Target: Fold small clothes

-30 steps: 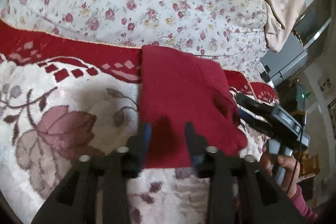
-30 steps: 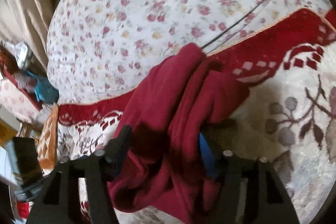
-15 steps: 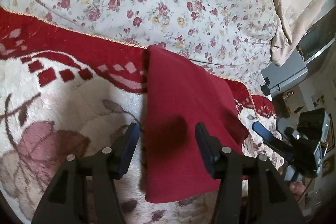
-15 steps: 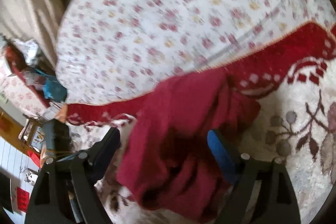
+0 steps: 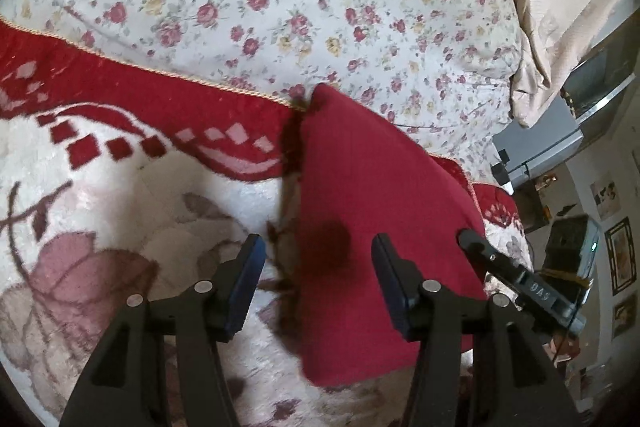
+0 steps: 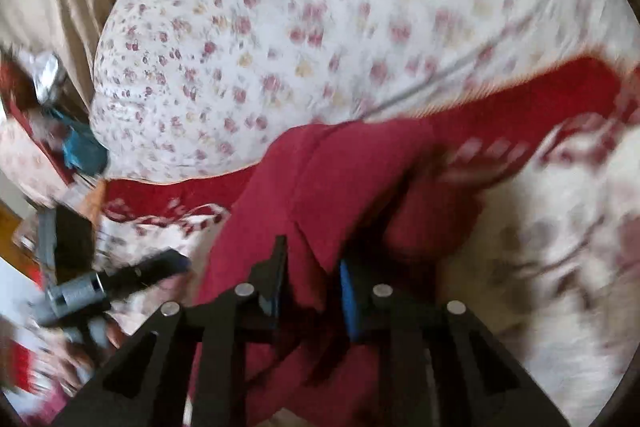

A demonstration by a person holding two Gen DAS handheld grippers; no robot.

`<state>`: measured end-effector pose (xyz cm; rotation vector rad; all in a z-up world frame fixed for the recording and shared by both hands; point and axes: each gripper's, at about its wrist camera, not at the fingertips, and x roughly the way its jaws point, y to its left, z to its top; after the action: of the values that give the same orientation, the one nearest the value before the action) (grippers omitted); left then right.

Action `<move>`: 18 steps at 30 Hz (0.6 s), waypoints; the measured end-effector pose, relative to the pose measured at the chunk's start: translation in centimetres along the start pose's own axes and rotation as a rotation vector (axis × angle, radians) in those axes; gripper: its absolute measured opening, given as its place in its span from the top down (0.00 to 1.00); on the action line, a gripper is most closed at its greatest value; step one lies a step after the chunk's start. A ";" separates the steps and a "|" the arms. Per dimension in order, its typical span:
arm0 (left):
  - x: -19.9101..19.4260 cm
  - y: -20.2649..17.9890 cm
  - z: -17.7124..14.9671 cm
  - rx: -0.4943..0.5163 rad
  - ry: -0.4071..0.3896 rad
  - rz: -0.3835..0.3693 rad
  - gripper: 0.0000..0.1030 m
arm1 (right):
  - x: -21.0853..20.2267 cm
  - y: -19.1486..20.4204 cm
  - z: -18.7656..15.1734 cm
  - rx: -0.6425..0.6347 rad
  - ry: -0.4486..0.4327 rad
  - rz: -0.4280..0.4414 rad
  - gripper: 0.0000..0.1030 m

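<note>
Right tongs (image 6: 308,279) pinch red garment (image 6: 340,187) — just closed.

A: Clearance on the left side?
B: Patterned blanket (image 5: 120,195) is bare left of the red garment (image 5: 372,211), open approach there. Floral duvet (image 5: 280,7) bulges up behind it.
A: Right side?
B: Tight. Right gripper (image 5: 516,279) sits at the garment's right edge; beige curtain (image 5: 560,7) and clutter beyond.

Left gripper (image 5: 318,267) fingers spread wide, opening slightly; right gripper (image 6: 308,279) fingers just closed narrow.
</note>
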<state>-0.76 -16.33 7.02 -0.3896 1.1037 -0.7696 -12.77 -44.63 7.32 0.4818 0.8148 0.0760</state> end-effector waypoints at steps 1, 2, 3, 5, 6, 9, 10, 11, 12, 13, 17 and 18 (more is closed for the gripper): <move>0.4 -0.1 0.1 -0.004 0.001 -0.005 0.67 | -0.7 -0.4 -0.1 -0.007 -0.019 -0.032 0.78; 1.0 -0.3 0.1 -0.011 0.007 -0.007 0.66 | -0.8 -1.3 -0.2 0.002 -0.024 -0.069 0.78; 1.7 -0.4 0.1 -0.021 0.021 -0.008 0.66 | -0.2 -2.2 -0.4 0.019 -0.007 -0.093 0.78; 2.8 -0.8 0.0 -0.025 0.049 -0.021 0.66 | 1.5 -4.0 -1.1 0.061 0.042 -0.086 0.75; 3.2 -1.0 -0.1 -0.023 0.057 -0.027 0.66 | 1.6 -4.5 -1.3 0.080 0.038 -0.064 0.72; 4.0 -1.3 0.0 -0.011 0.060 -0.052 0.66 | 0.7 -5.6 -1.1 0.141 -0.019 -0.005 0.42; 4.2 -1.3 0.0 -0.011 0.064 -0.054 0.65 | 0.3 -6.2 -1.0 0.174 -0.043 0.001 0.24; 4.9 -1.3 0.0 -0.011 0.074 -0.051 0.63 | 0.2 -6.7 -0.9 0.200 -0.058 0.017 0.14; 5.4 -1.2 0.1 -0.013 0.086 -0.049 0.60 | 0.5 -7.0 -0.8 0.225 -0.058 0.047 0.13; 6.0 -1.1 0.0 -0.017 0.101 -0.054 0.59 | 1.4 -7.5 -0.7 0.246 -0.023 0.087 0.13; 8.5 -0.1 -0.5 -0.072 0.175 -0.104 0.59 | 6.1 -7.5 -0.9 0.264 0.109 0.154 0.14; 8.6 0.0 -0.6 -0.074 0.183 -0.108 0.62 | 6.9 -7.5 -1.1 0.268 0.125 0.158 0.15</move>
<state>0.70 -22.50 1.20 -0.4511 1.2931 -0.8740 -9.68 -49.20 -1.31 0.8007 0.9128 0.1455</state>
